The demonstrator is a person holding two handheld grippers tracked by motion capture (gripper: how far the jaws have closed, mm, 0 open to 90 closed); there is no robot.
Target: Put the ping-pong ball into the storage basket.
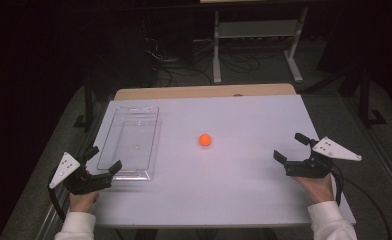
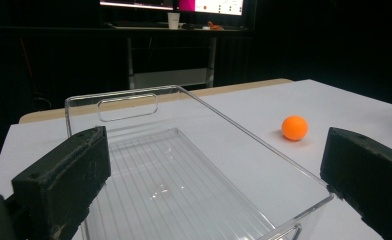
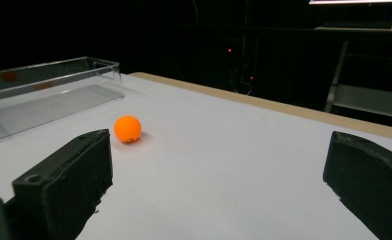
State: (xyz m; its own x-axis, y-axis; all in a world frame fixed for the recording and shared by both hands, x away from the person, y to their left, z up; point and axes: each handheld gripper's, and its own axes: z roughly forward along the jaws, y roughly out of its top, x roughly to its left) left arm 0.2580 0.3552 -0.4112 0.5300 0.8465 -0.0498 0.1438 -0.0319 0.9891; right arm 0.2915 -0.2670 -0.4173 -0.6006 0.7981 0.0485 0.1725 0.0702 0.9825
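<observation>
On the white table (image 1: 244, 190) an orange ball (image 1: 204, 139) sits by itself near the middle, touching nothing but the surface. Left of the ball lies a clear plastic tray (image 1: 130, 141), long and shallow, with a handle slot cut in its far end wall; nothing is inside it. The ball is apart from the tray, a little off its right long side.

Nearer than the ball and to its left, the left tongs (image 1: 104, 158) are held by a hand at the tray's near end, with the jaws spread wide and nothing between them; in the left gripper view one jaw stands over the tray's near left part and the other just outside its near right corner. To the right of the ball and well apart from it, the right tongs (image 1: 289, 147) are held low over the bare table, released as well, the jaws wide and pointing toward the ball.
</observation>
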